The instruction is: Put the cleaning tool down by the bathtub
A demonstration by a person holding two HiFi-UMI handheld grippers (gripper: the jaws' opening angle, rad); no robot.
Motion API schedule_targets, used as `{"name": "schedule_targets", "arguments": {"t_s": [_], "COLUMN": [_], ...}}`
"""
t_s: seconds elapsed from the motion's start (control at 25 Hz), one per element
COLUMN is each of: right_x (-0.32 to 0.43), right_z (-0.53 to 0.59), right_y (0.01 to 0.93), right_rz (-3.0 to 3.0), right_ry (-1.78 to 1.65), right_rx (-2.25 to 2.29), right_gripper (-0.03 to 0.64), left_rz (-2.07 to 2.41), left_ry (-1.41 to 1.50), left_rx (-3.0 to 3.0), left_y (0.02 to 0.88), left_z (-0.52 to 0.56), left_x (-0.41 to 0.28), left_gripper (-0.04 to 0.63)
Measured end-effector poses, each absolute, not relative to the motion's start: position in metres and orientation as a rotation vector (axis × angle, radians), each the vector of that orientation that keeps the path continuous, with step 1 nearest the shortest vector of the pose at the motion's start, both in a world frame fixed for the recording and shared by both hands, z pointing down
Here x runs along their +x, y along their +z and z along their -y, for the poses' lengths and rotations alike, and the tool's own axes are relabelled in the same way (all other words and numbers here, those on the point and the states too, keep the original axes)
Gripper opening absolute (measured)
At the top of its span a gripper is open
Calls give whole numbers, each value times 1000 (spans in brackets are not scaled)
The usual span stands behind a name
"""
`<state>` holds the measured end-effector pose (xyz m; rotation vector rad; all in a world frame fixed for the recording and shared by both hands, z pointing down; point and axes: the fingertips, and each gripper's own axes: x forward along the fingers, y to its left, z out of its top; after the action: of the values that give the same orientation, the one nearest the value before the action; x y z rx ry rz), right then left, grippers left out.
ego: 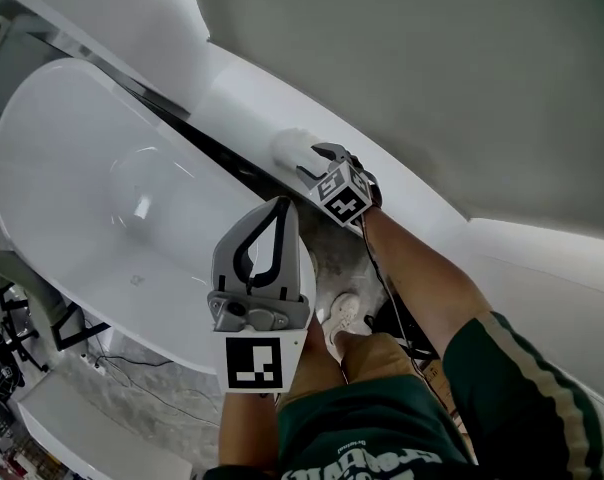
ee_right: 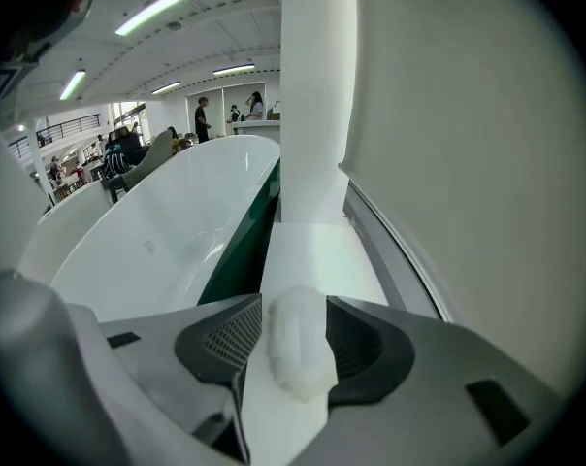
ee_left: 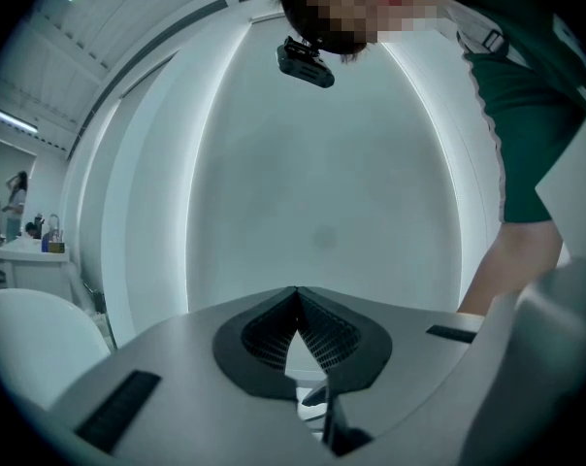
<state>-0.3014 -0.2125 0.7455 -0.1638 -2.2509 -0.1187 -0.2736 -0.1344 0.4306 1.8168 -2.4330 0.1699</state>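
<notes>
Right gripper view: cleaning tool [ee_right: 295, 352] on ledge [ee_right: 317, 250] by bathtub [ee_right: 157, 250], lengthwise between wide-apart, ungripping jaws of right gripper [ee_right: 293, 309]; left gripper [ee_left: 295, 294] closed, empty.

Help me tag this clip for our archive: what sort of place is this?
Probably a bathroom-fixture showroom or workshop hall, not a home bathroom: a freestanding white bathtub sits here, long ceiling strip lights run overhead, and people stand by a counter far behind.

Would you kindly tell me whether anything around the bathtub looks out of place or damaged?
Nothing stands out. The white fluffy cleaning tool lies on the white ledge beside the white bathtub, between the jaws of the open right gripper; no spill or damage shows.
</notes>
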Motion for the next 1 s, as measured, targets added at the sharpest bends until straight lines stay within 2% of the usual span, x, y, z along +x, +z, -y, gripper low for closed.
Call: {"name": "schedule_targets", "arguments": {"t_s": [0.52,1.0], "right_x": [-271,-228], "right_z": [218,203], "right_y": [628,474], "right_rz": [2449,2806], "right_ry": [-12,-70], "right_rx": [-88,-128], "right_gripper": [201,199], "left_rz": [2410,2403], "left_ry": [167,265], "left_rx": [1945,2036], "left_y": [367,313], "left_z": [154,165], "left_x": [-232,-181], "left_gripper": [6,6]}}
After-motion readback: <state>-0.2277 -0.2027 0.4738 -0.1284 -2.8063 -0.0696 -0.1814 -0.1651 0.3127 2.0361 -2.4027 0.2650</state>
